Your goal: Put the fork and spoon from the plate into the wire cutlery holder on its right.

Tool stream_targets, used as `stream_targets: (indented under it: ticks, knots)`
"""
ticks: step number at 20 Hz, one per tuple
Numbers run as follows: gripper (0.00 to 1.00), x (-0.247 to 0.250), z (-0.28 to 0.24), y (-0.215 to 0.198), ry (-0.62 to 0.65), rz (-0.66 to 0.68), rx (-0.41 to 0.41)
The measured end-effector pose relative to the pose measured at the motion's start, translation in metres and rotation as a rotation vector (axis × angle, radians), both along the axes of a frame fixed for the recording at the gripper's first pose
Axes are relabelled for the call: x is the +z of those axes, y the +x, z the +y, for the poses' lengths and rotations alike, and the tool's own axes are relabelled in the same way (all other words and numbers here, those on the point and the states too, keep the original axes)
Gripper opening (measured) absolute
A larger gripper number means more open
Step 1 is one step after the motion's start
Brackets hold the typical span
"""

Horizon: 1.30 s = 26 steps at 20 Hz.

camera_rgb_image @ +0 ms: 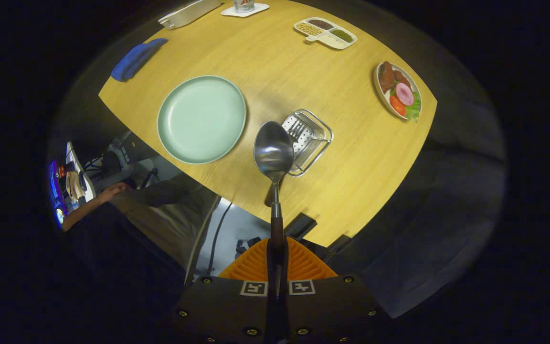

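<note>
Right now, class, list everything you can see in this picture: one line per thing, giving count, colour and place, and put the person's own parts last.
table: one, light wood, under everything.
plate: one, pale green, bare, left of the holder.
wire cutlery holder: one, silver, right of the plate.
fork: one, silver, tines showing inside the holder.
spoon: one, silver bowl with dark handle, held up, its bowl overlapping the holder's near left edge.
cloth: one, blue, beyond the plate.
divided dish: one, white, three compartments of grains, far side.
food plate: one, white, meat and vegetables, far right.
coaster with glass: one, white, far edge.
tongs: one pair, orange fingers, shut on the spoon's handle.
</note>
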State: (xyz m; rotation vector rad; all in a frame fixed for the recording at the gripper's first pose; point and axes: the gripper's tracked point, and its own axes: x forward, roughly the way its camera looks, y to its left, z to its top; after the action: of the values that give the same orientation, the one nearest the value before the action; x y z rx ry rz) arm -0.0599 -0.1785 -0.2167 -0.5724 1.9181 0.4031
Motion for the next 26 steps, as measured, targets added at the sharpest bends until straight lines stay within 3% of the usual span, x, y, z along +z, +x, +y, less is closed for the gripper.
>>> stream_targets:
  ticks: [4,10,18,22,26]
  knots:
    - [0.02,-0.015,-0.011,0.008,-0.014,0.044,-0.040]
    - [0.02,-0.057,-0.018,0.021,-0.114,0.121,-0.012]
    - [0.02,-0.085,-0.013,0.033,-0.159,0.220,0.058]
    - [0.02,-0.093,-0.011,0.043,-0.178,0.240,0.050]
    - [0.08,-0.097,-0.010,0.049,-0.181,0.244,0.084]
